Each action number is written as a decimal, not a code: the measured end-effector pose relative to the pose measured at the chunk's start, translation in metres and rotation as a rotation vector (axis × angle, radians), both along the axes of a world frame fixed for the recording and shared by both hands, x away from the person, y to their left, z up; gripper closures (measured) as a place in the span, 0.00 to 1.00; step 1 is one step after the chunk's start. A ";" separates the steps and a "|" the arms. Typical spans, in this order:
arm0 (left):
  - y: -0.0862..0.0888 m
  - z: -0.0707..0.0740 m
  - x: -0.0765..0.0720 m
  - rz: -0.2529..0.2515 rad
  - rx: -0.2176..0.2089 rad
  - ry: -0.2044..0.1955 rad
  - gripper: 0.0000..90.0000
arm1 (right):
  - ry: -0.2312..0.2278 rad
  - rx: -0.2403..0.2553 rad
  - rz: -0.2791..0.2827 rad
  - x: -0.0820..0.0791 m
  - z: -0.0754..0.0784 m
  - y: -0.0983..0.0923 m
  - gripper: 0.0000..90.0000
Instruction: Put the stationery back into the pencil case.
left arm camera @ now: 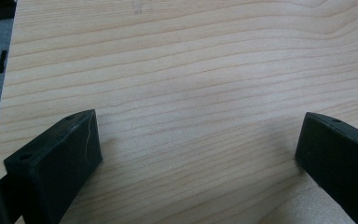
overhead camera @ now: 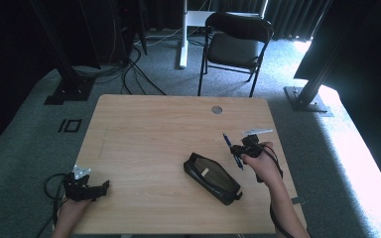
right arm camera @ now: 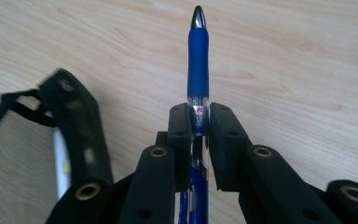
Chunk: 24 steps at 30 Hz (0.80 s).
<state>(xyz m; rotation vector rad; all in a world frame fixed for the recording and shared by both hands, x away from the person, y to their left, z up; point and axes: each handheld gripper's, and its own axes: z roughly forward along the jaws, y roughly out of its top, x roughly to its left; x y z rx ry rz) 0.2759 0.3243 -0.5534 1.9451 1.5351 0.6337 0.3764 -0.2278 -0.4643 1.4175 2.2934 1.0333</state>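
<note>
Wooden table (overhead camera: pixel 144 124): the right gripper (right arm camera: pixel 199 122) has its jaws clamped on a blue pen (right arm camera: pixel 198 56), lifted just right of the open black pencil case (overhead camera: pixel 212 177). Pickup looks done; putting it in remains. The left gripper (overhead camera: pixel 87 187) rests near-left, jaws wide, empty.

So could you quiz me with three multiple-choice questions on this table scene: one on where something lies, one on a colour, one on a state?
1. Where does the black pouch lie?
A. on the chair
B. on the table, near the right gripper
C. on the floor

2. What colour is the pen's grip?
A. blue
B. red
C. green

3. How do the left gripper's jaws stand?
A. shut on the pen
B. shut on the pouch
C. open, nothing between

B: it lies on the table beside the right gripper.
A: the pen is blue.
C: the left gripper shows bare wood between its jaws.
</note>
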 end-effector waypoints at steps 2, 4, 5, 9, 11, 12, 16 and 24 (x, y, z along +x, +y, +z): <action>0.000 0.000 0.000 0.000 0.000 0.000 0.01 | -0.004 0.012 0.018 -0.003 0.005 0.002 0.88; 0.000 0.000 0.000 0.000 0.000 0.000 0.00 | -0.012 0.019 0.028 -0.006 0.010 0.004 0.88; 0.000 0.000 0.000 0.000 0.000 0.000 0.00 | -0.015 0.027 0.036 -0.007 0.013 0.004 0.88; 0.000 0.000 0.000 0.000 0.000 0.000 0.00 | -0.021 0.051 0.082 -0.014 0.021 0.010 0.88; 0.000 0.000 0.000 0.000 0.000 0.000 0.00 | -0.032 0.050 0.103 -0.019 0.026 0.014 0.88; 0.000 0.000 0.000 0.000 -0.001 0.001 0.00 | -0.040 0.051 0.115 -0.021 0.030 0.017 0.88; 0.000 0.000 0.000 -0.001 0.000 0.001 0.01 | -0.054 0.057 0.139 -0.027 0.038 0.024 0.88; 0.000 0.000 0.000 0.001 -0.002 0.000 0.00 | -0.035 0.064 0.271 -0.041 0.039 0.049 0.88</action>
